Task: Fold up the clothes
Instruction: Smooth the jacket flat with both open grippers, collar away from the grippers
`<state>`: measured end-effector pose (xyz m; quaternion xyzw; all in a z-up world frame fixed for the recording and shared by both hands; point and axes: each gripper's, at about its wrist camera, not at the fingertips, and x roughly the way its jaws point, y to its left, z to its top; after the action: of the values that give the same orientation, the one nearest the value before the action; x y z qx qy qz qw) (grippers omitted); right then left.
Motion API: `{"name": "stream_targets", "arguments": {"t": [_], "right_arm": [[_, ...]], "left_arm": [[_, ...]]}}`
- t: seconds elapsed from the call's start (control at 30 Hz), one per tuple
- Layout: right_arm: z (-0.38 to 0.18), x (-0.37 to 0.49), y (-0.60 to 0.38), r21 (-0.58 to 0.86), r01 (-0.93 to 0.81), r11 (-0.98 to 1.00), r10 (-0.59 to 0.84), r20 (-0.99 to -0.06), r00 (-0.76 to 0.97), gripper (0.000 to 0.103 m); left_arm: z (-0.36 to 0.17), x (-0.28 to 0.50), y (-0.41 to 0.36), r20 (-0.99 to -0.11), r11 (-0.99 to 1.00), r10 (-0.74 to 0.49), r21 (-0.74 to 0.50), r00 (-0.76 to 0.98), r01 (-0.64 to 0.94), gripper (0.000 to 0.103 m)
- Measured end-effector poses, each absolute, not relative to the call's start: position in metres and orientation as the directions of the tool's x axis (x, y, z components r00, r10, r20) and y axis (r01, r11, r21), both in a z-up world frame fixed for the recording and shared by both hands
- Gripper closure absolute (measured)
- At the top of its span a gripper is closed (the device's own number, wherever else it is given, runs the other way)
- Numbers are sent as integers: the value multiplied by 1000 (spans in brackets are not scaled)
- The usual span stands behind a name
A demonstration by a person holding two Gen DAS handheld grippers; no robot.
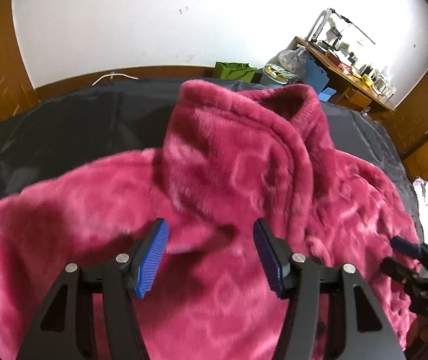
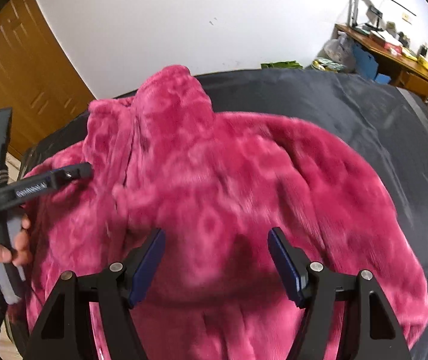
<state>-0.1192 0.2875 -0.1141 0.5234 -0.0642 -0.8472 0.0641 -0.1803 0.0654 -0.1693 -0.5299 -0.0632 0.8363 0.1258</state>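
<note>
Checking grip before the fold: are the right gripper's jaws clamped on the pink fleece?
No: the right gripper hovers open above the pink fleece.

So the pink fuzzy top (image 2: pixel 214 180) was spread over a dark sheet (image 2: pixel 378 114), collar end bunched up toward the far side. The right gripper (image 2: pixel 216 265) hung right over the middle of it, jaws apart with nothing pinched between them. Off to the left the left gripper (image 2: pixel 73 172) poked its tip against the fleece, with a hand (image 2: pixel 19 246) in a striped sleeve holding it. A cluttered desk (image 2: pixel 393 54) sat by the white wall, way in the back.
</note>
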Motion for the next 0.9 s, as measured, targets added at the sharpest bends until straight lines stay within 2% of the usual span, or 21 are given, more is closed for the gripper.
{"name": "stream_targets", "arguments": {"t": [0.17,0.3,0.57,0.7,0.9], "right_arm": [[-112,-80,291,195,55,-979,-200,-885,-420,31],[-91,-48,294,178,83,-981,-196,-863,-465,31],[-31,19,325,192,57,-980,-189,-785,-590,31],[-9,60,339,205,54,-977,-192,-749,-634,27],[-22,118,371,193,-5,-981,-148,-769,-622,27]], "left_arm": [[-153,-134,55,-890,-956,284,-237,-356,-171,39],[-138,-95,45,-901,-959,267,-212,-341,-191,39],[-121,-30,-8,-922,-984,177,-174,-344,-41,39],[-112,16,-33,-926,-985,151,-169,-346,24,38],[-112,73,-24,-928,-986,147,-165,-342,23,34]]}}
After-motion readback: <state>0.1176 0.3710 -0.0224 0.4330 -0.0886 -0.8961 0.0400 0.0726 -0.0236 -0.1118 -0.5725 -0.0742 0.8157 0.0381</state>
